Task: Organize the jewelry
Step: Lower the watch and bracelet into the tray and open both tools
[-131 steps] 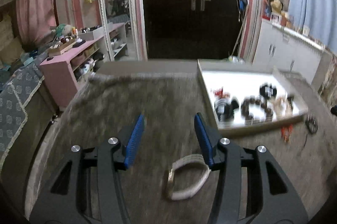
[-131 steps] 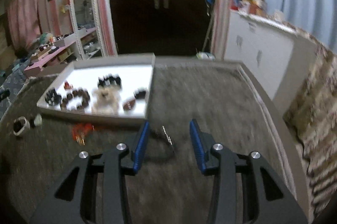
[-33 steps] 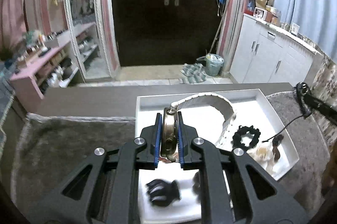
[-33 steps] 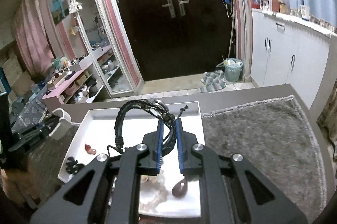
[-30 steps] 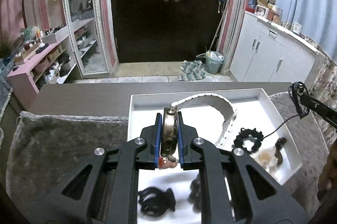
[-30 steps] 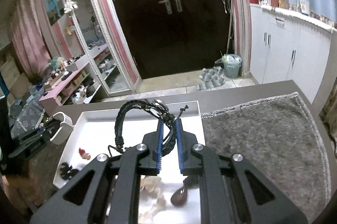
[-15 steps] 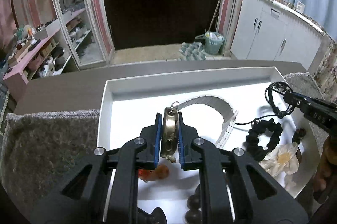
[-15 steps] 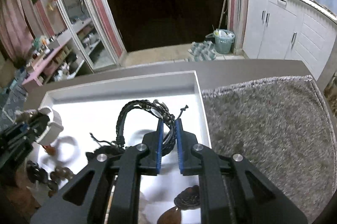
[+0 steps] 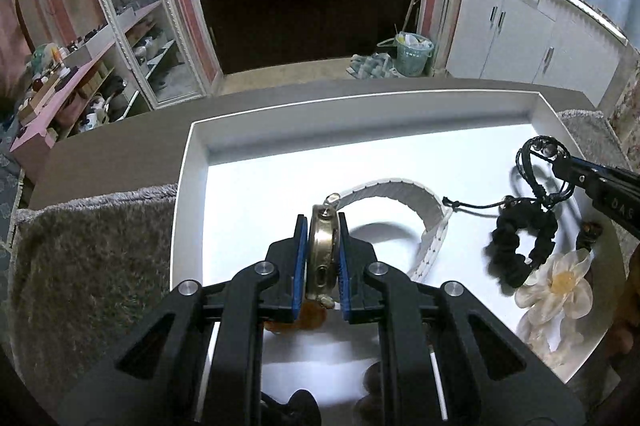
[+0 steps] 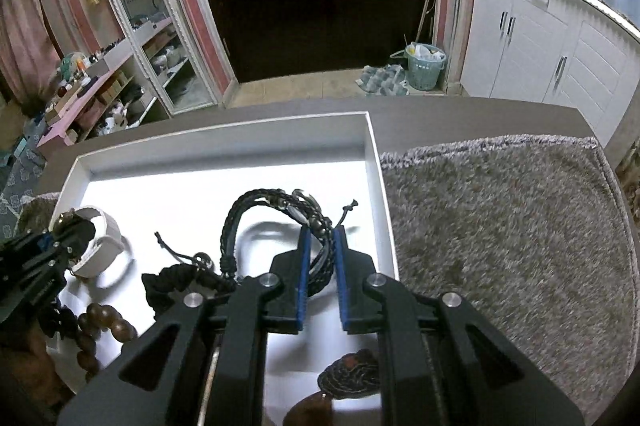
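Note:
My left gripper is shut on a gold-cased watch with a white strap, held just above the floor of the white tray. My right gripper is shut on a black braided cord bracelet, held low over the right part of the tray. In the left wrist view the right gripper reaches in from the right with the bracelet. In the right wrist view the left gripper shows at the left with the watch strap.
In the tray lie a black scrunchie, a white flower clip, an orange piece, brown wooden beads and a dark pendant. A grey shaggy rug covers the table around the tray. Beyond the table edge lies the room floor.
Both grippers have come down closer to the tray floor, still holding the watch and the bracelet. The view tilts further down onto the tray.

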The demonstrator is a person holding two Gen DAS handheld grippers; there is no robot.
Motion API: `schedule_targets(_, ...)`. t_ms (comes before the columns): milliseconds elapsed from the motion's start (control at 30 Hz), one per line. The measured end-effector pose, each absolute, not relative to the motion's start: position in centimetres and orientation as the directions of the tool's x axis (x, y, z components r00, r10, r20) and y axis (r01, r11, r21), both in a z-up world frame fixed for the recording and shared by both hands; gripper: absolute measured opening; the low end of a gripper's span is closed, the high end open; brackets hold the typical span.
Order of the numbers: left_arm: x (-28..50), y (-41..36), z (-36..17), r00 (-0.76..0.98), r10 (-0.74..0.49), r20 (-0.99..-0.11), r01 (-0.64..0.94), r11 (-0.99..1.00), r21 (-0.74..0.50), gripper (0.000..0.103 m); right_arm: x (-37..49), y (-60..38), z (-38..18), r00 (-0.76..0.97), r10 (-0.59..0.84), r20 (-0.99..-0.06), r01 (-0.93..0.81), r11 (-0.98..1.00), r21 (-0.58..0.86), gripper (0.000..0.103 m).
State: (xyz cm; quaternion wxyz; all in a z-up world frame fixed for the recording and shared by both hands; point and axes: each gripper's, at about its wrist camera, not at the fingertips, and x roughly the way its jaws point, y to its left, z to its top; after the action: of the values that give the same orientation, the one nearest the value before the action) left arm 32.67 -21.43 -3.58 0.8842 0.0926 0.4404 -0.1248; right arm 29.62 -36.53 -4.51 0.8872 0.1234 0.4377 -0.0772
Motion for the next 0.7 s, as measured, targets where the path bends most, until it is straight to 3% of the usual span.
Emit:
schedule_targets(233,32.6,-22.2,-3.8,0.586,-0.105,-0.804,0.314,0.944,0.106,0.013,29.9,-36.6,-5.1,0.583,-0.016,-0.813,0.241,0.958,0.154,0.012)
schedule_targets(600,33.3,-23.0,-3.8,0.57,-0.115,-0.814,0.32,0.943,0.091,0.014,30.4,-36.3,-5.2,0.576,-0.015,-0.817,0.24,0.959,0.152,0.014)
schedule_targets(700,33.4,-22.4,-3.9,0.569,-0.127,-0.813,0.315,0.946,0.073,0.016,30.2,-36.3,-5.2,0.584,-0.004,-0.812,0.236,0.958,0.165,0.025)
